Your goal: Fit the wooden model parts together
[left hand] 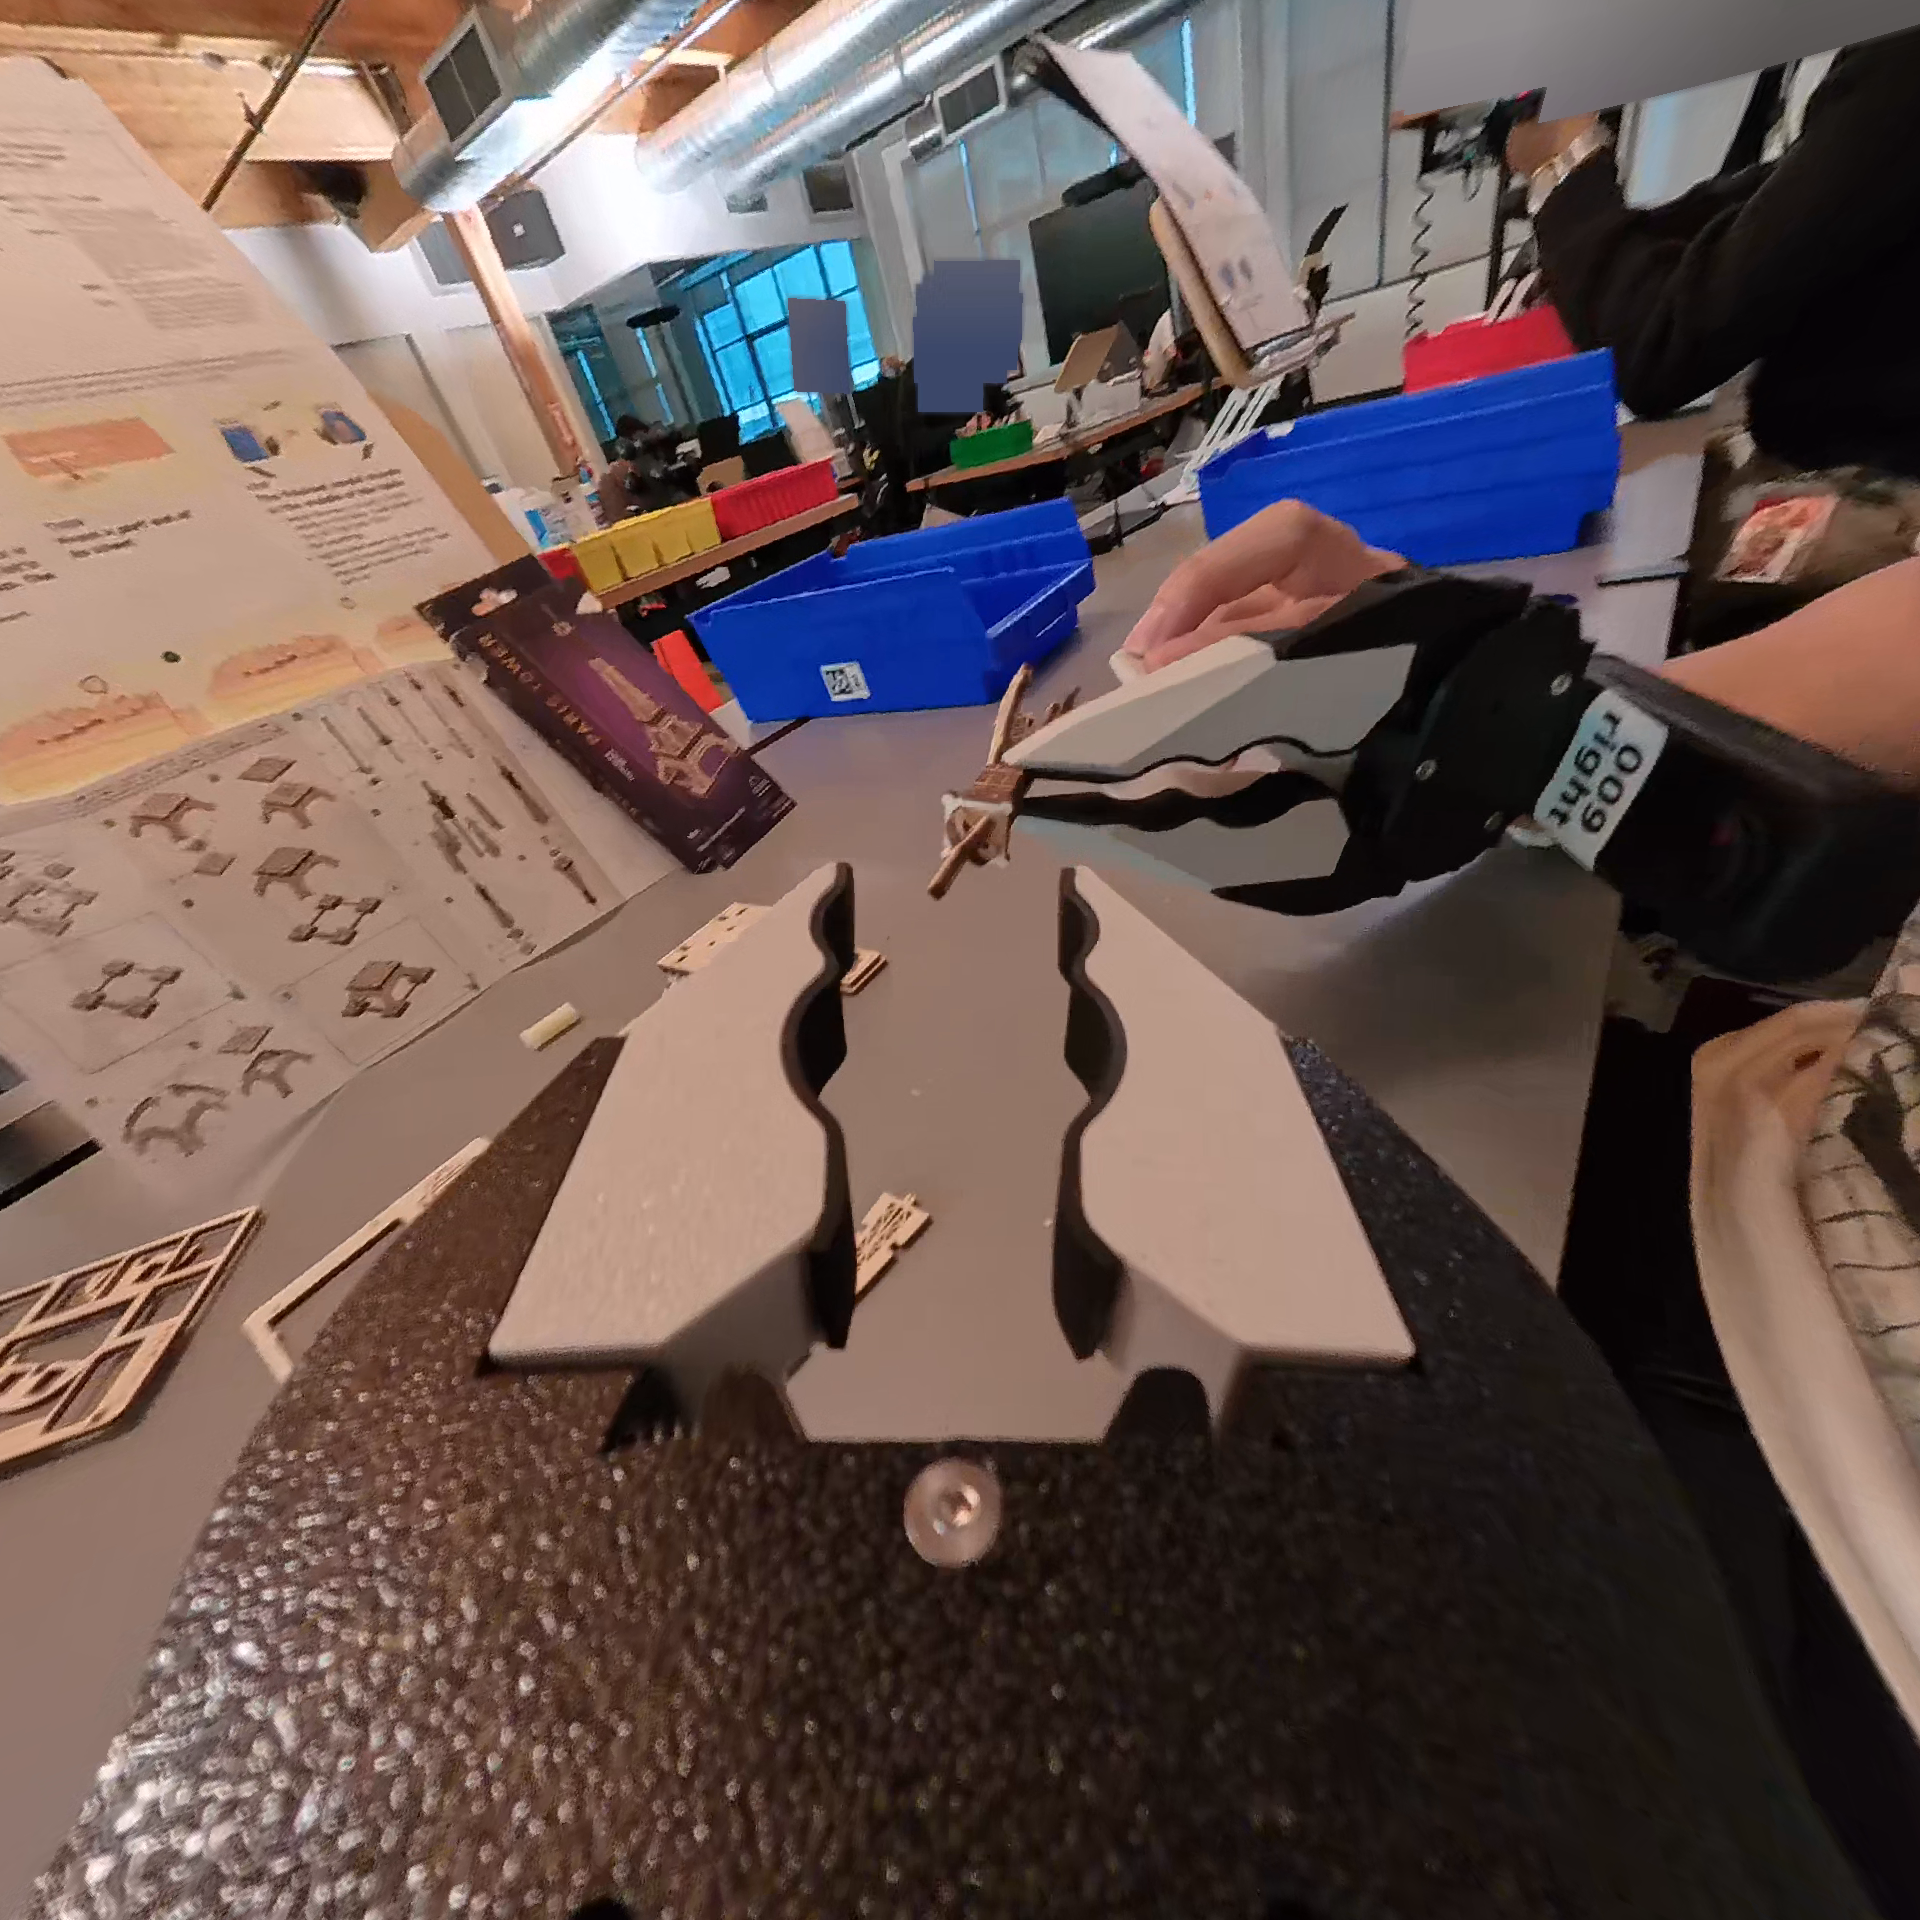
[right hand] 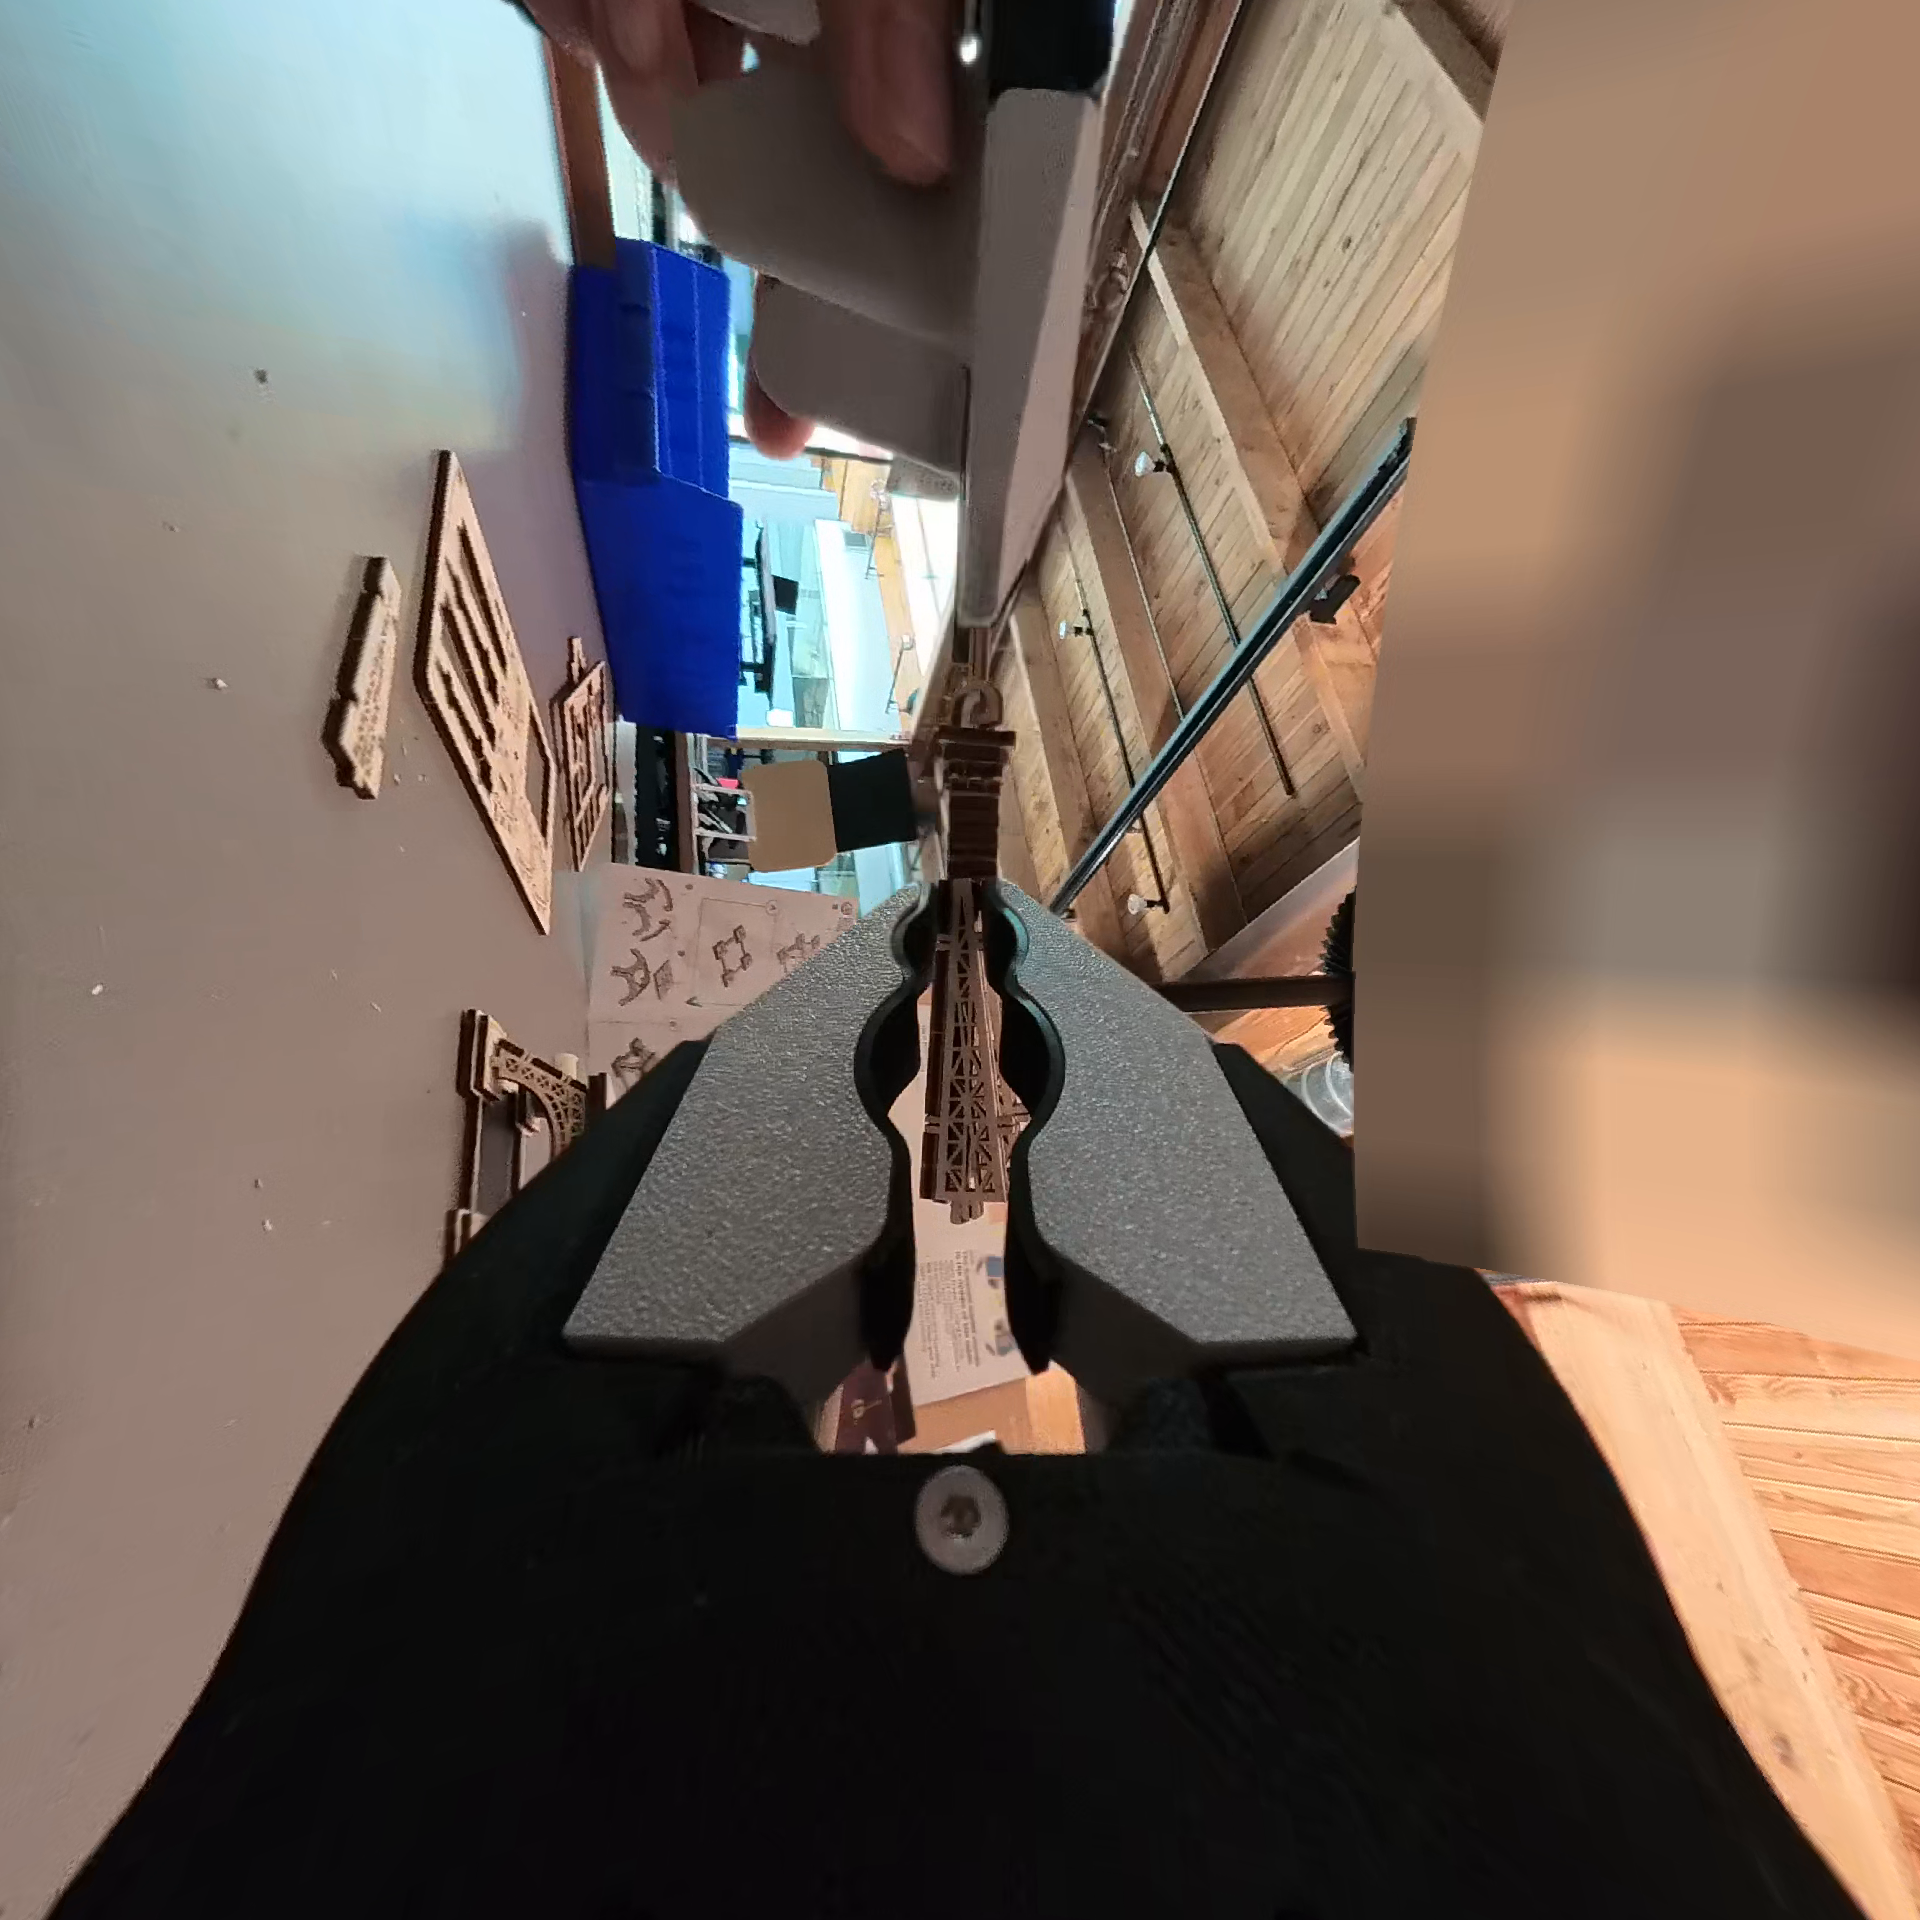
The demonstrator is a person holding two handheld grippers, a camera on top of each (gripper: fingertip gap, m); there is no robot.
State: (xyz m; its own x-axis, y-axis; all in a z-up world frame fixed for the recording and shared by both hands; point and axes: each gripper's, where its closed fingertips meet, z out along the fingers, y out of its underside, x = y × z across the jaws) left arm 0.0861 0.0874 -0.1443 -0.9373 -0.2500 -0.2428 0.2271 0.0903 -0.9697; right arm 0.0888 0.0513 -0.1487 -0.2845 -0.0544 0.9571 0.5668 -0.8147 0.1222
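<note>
My right gripper (right hand: 961, 902) is shut on a slim wooden tower spire (right hand: 966, 1049), whose top sticks out past the fingertips. In the left wrist view the right gripper (left hand: 1023, 798) comes in from the right and holds the spire (left hand: 987, 800) in the air just beyond my left gripper (left hand: 956, 891). The left gripper is open and empty, with its jaws wide apart. In the right wrist view, one of the left gripper's fingers (right hand: 1023, 364) reaches close to the spire's top. A wooden arched tower base (right hand: 530, 1091) lies on the table.
A cut-out wooden sheet (left hand: 104, 1340) and small loose wooden pieces (left hand: 888, 1236) lie on the grey table (left hand: 966, 1039). Instruction sheets (left hand: 260, 831) and the kit box (left hand: 623, 727) stand at the left. Blue bins (left hand: 894, 623) stand behind. A person's arm is at the right. About 5 centimeters separates my left fingertips from my right.
</note>
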